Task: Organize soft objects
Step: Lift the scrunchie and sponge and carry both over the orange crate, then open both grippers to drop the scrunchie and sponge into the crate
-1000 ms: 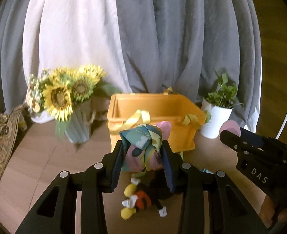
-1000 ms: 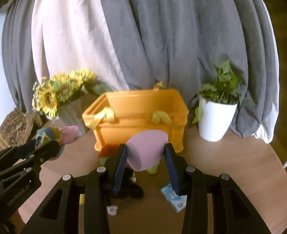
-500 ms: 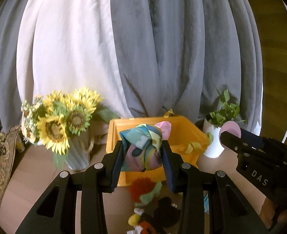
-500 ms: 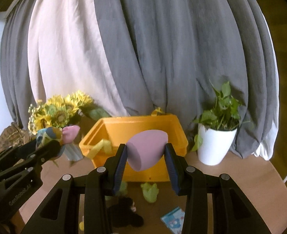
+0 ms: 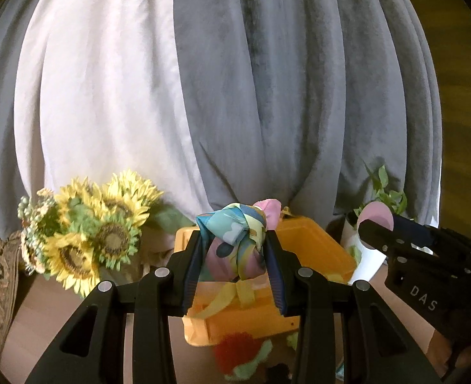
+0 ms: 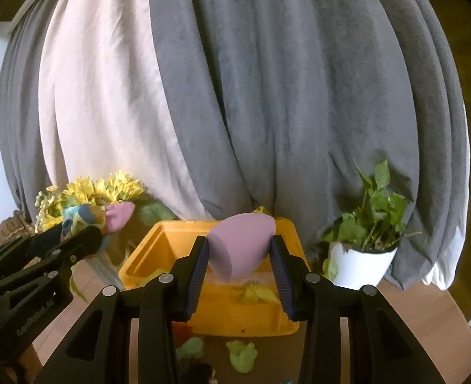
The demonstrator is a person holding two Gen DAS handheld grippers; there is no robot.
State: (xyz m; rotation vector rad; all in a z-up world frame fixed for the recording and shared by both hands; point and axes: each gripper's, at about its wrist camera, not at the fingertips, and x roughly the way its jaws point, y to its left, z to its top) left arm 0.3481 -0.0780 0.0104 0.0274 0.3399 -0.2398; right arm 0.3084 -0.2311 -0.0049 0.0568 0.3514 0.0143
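Observation:
My left gripper (image 5: 235, 256) is shut on a knotted multicoloured fabric bundle (image 5: 235, 243) and holds it in the air above the near side of the orange bin (image 5: 318, 249). My right gripper (image 6: 240, 256) is shut on a pink egg-shaped sponge (image 6: 240, 244), raised over the orange bin (image 6: 158, 249). Yellow ribbons (image 6: 256, 294) lie inside the bin. The left gripper with its bundle (image 6: 88, 216) shows at the left of the right wrist view; the right gripper and pink sponge (image 5: 374, 220) show at the right of the left wrist view.
A sunflower vase (image 5: 98, 233) stands left of the bin, a white potted plant (image 6: 360, 256) right of it. Grey and white curtains (image 6: 235, 96) hang behind. Small plush toys, red (image 5: 235, 352) and green (image 6: 243, 356), lie on the wooden table in front of the bin.
Both grippers have risen with their loads and moved forward over the bin; the toys on the table have dropped lower in view.

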